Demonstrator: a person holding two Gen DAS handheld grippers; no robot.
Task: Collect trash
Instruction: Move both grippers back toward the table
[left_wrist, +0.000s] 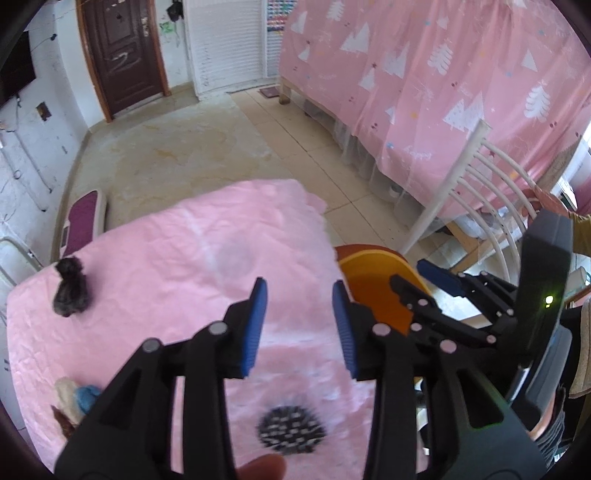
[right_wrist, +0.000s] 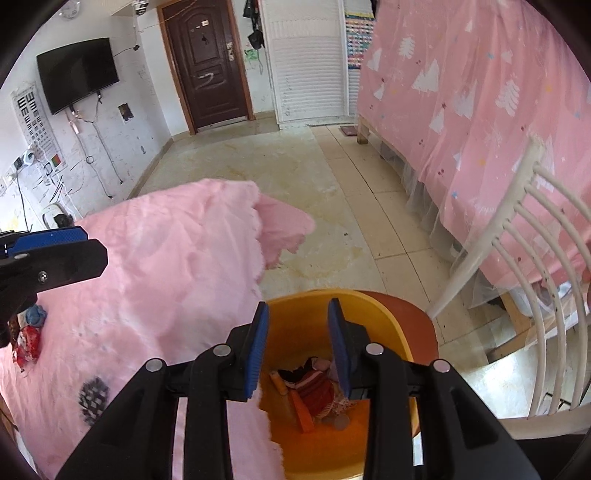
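My left gripper (left_wrist: 299, 291) hangs open over a table with a pink cloth (left_wrist: 184, 258), nothing between its blue pads. On the cloth lie a dark fuzzy wad (left_wrist: 70, 282) at the far left and cream and blue scraps (left_wrist: 79, 397) at the near left. A black spotted patch (left_wrist: 291, 430) shows below the fingers. My right gripper (right_wrist: 298, 308) stands open and empty above an orange bin (right_wrist: 306, 325) beside the table. Red striped wrappers and other trash (right_wrist: 317, 391) lie in the bin. A red wrapper (right_wrist: 27, 343) and a blue scrap (right_wrist: 35, 315) show at the left.
A white slatted chair (right_wrist: 517, 229) stands right of the bin, which rests on a red-brown seat (right_wrist: 413, 317). Behind it is a bed under a pink tree-print cover (right_wrist: 480, 110). Tiled floor (right_wrist: 295, 177) stretches toward a brown door (right_wrist: 207, 70).
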